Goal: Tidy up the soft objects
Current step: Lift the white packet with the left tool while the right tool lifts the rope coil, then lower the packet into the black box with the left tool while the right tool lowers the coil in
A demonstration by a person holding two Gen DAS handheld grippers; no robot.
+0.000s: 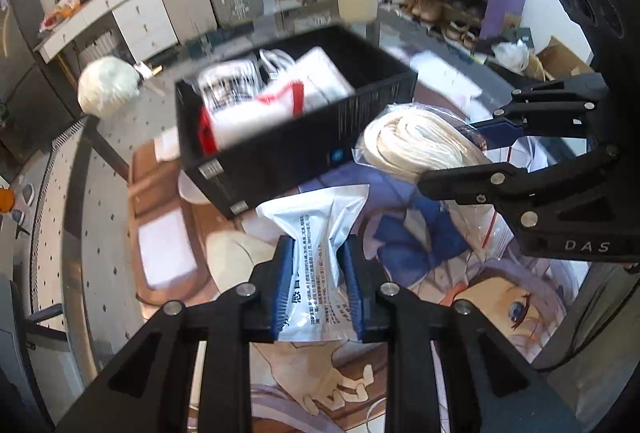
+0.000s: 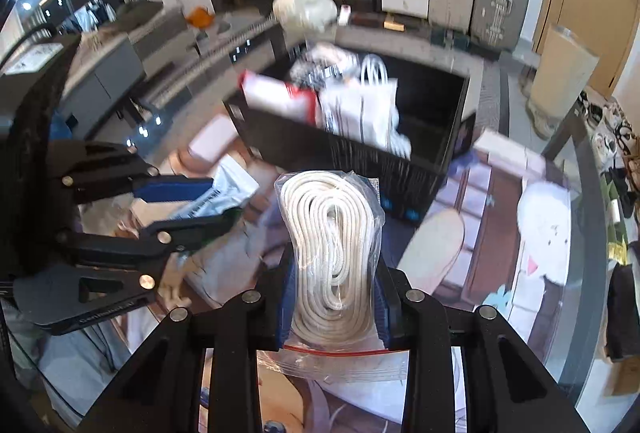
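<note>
The left wrist camera sat close behind its own tongs and looked forward and down at the worktop, the black box at twelve o'clock. The right wrist camera did likewise behind its tongs. Both views shared the box, and each caught the other tongs, at three o'clock and nine o'clock.
</note>
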